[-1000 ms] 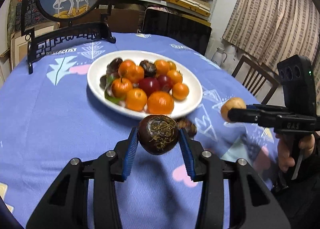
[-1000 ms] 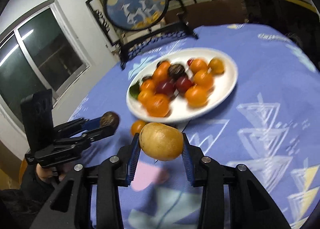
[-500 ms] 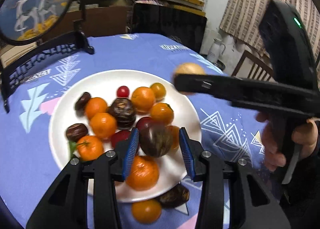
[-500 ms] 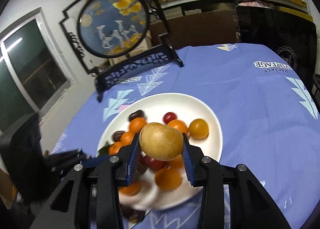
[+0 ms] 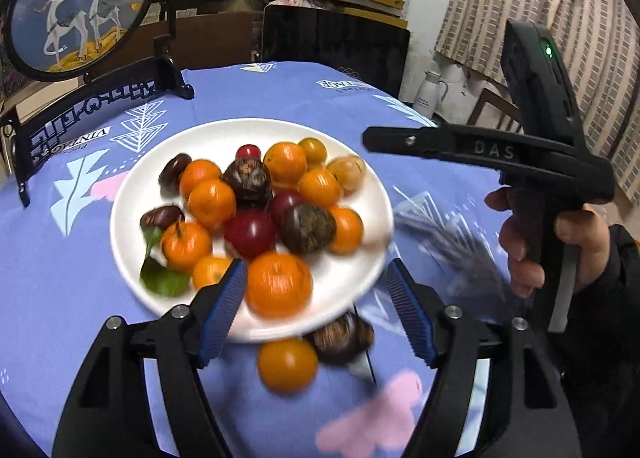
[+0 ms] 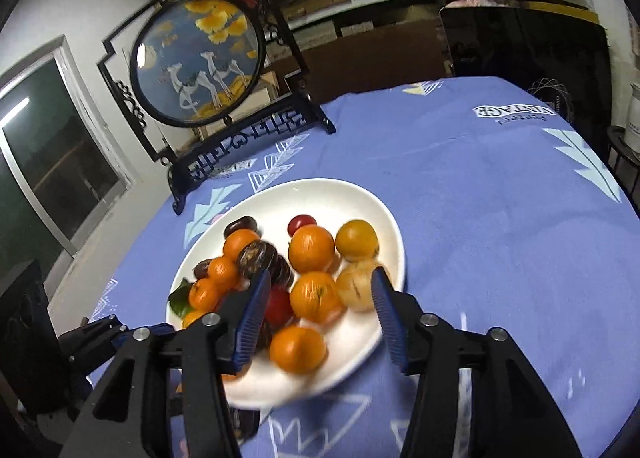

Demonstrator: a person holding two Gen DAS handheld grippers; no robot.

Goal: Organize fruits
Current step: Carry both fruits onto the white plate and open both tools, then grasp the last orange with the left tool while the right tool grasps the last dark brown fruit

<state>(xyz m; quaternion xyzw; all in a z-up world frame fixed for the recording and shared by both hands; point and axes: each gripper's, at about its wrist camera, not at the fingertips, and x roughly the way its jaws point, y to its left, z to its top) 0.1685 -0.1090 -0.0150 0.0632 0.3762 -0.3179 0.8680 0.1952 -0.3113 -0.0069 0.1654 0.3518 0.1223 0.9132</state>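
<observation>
A white plate (image 5: 132, 193) (image 6: 376, 209) on the blue tablecloth holds several oranges, dark plums and brown fruits. The dark brown fruit (image 5: 307, 229) lies near the plate's middle. The tan fruit (image 5: 347, 173) (image 6: 356, 290) lies at the plate's right edge. My left gripper (image 5: 316, 310) is open and empty above the plate's near rim. My right gripper (image 6: 320, 312) is open and empty above the plate; it also shows in the left wrist view (image 5: 408, 141). An orange (image 5: 287, 364) and a dark fruit (image 5: 340, 338) lie on the cloth in front of the plate.
A round painted screen on a black stand (image 5: 76, 5) (image 6: 200, 61) stands at the table's far left. A dark chair back (image 5: 332, 45) and shelves are behind the table. A white jug (image 5: 430, 93) and a wooden chair (image 5: 492, 109) stand at the right.
Both grippers have opened. The dark brown fruit left my left gripper and the tan fruit left my right gripper; both now lie on the plate.
</observation>
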